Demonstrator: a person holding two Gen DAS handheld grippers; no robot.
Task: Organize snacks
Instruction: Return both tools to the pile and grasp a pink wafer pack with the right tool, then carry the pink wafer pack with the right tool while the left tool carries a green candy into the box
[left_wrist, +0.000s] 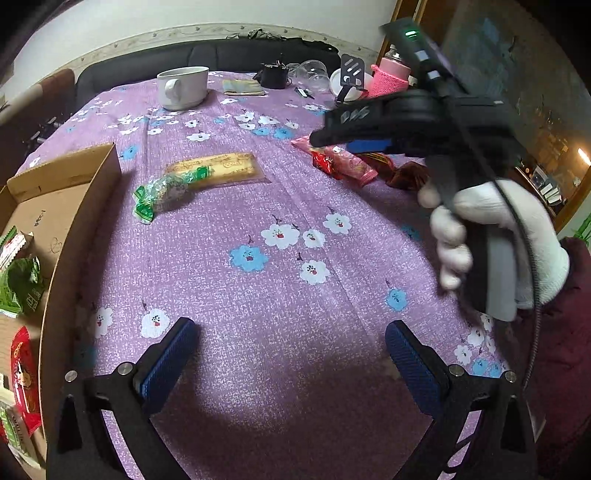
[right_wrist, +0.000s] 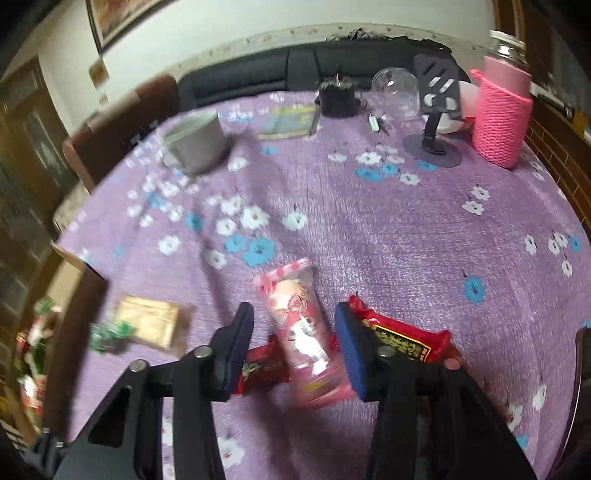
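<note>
Right wrist view: your right gripper (right_wrist: 293, 339) straddles the pink snack pack (right_wrist: 301, 332), pads not yet pressing it, red packs (right_wrist: 402, 338) underneath. Left gripper (left_wrist: 291, 354) gapes wide and empty over the purple cloth (left_wrist: 280, 280); green-wrapped snack (left_wrist: 166, 190) lies well ahead, cardboard box (left_wrist: 66, 206) left.

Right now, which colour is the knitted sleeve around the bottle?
Pink; the knitted sleeve shows best in the right wrist view.

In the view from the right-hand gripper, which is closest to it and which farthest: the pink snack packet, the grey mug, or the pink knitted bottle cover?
1. Pink snack packet: between the right gripper's fingers.
2. Grey mug: far left on the table.
3. Pink knitted bottle cover: far right corner. Mug and cover are too close to rank firmly.
</note>
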